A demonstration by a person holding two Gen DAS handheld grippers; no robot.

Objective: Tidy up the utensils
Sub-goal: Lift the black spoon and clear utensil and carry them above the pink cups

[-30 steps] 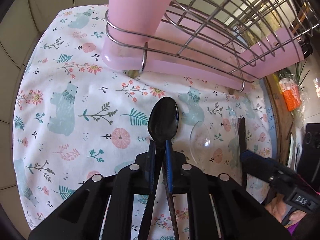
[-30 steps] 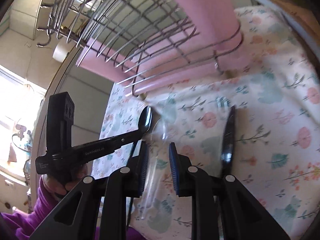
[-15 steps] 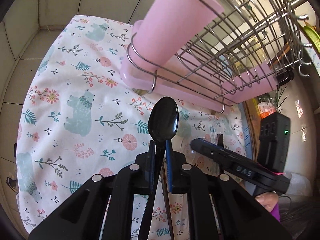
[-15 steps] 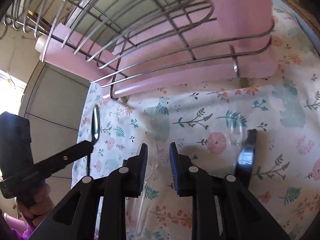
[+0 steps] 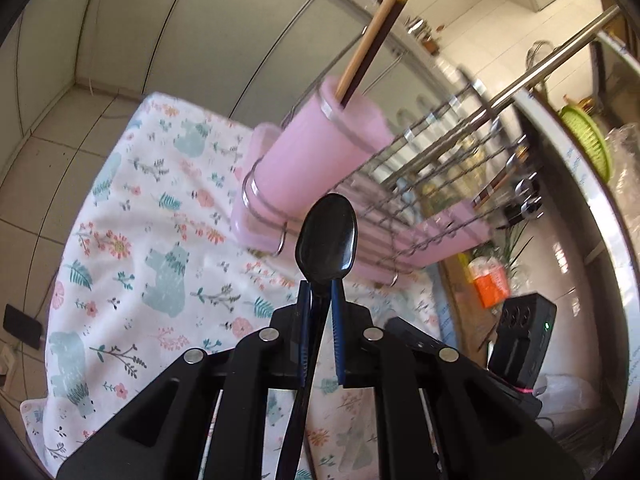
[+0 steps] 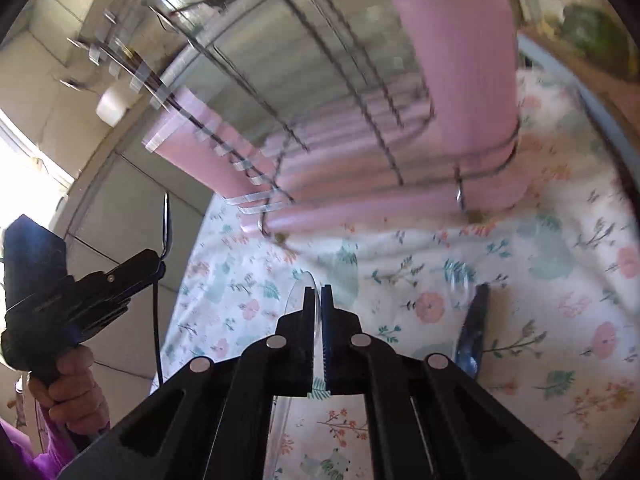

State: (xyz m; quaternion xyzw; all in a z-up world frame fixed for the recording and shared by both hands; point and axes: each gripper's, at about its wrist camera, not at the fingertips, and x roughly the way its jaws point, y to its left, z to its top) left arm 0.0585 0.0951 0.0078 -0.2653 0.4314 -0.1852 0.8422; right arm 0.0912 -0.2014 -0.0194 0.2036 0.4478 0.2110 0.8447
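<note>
Rack (image 5: pixel 432 184) stands on the cloth (image 5: pixel 132 216), at 12 o'clock in both wrist views. Cup (image 5: pixel 320 160) sits in a ring at the rack's end, 12 o'clock in the left view, 1 o'clock in the right. Chopsticks (image 5: pixel 376 28) stand tilted in the cup. Utensil (image 6: pixel 472 328) lies on the cloth at 3 o'clock in the right view, before the rack. Box (image 5: pixel 490 284) lies at 3 o'clock in the left view, beyond the cloth's edge.

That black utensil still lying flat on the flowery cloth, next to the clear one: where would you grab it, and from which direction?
Probably mid-handle, from straight above. The black utensil lies flat on the cloth, so only its top and two long edges are reachable; fingers should straddle its narrow width, crosswise to its length. The clear utensil sits close by its far end, so a grip lower on the handle seems safer.
</note>
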